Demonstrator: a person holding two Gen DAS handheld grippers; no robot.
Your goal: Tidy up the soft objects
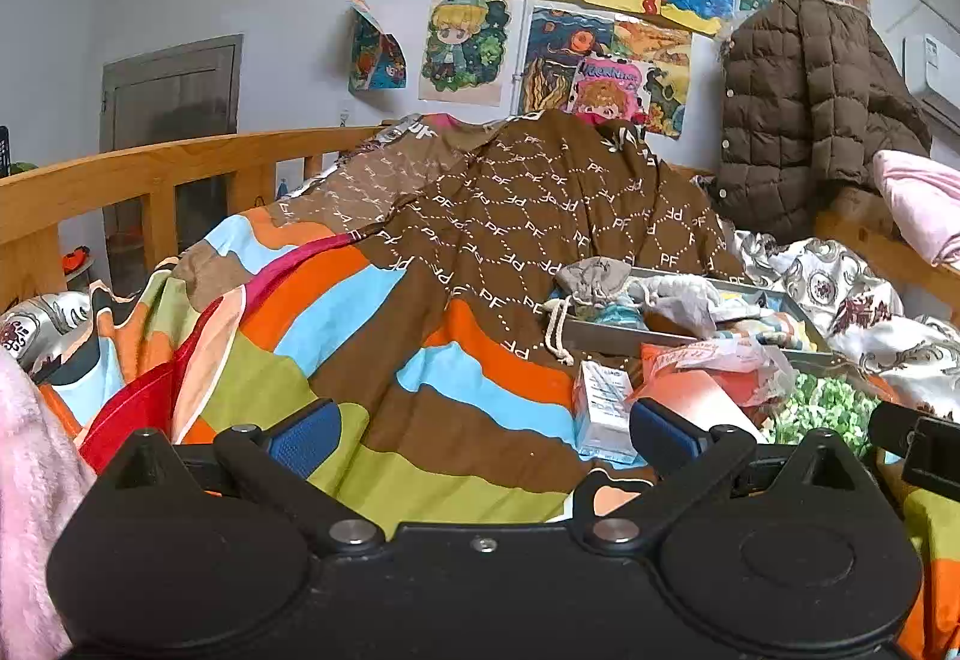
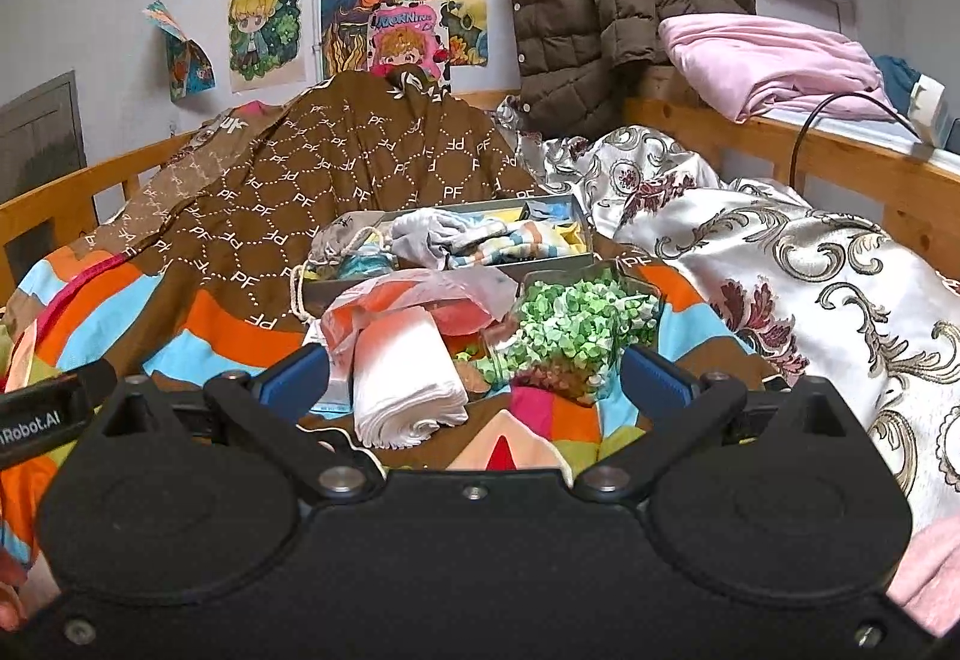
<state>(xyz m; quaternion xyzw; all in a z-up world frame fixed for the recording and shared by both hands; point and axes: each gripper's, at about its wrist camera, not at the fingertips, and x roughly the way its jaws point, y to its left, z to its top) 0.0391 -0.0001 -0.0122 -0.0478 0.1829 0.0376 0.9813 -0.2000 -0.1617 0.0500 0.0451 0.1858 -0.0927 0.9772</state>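
white towel roll [image 2: 403, 385] | long axis toward camera (slightly left) | left tongs [image 1: 480, 435] apart | right tongs [image 2: 474, 381] apart, empty

"PF" on brown blanket [image 2: 336, 162] (repeated)

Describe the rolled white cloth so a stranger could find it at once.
Start at the shallow grey tray of socks and fabrics on the striped multicolour bedspread. Just in front of it lies a crumpled orange-and-white plastic bag, and the rolled white cloth sticks out from under that bag. It alone is a plain white layered roll, unlike the jar of green paper bits beside it.
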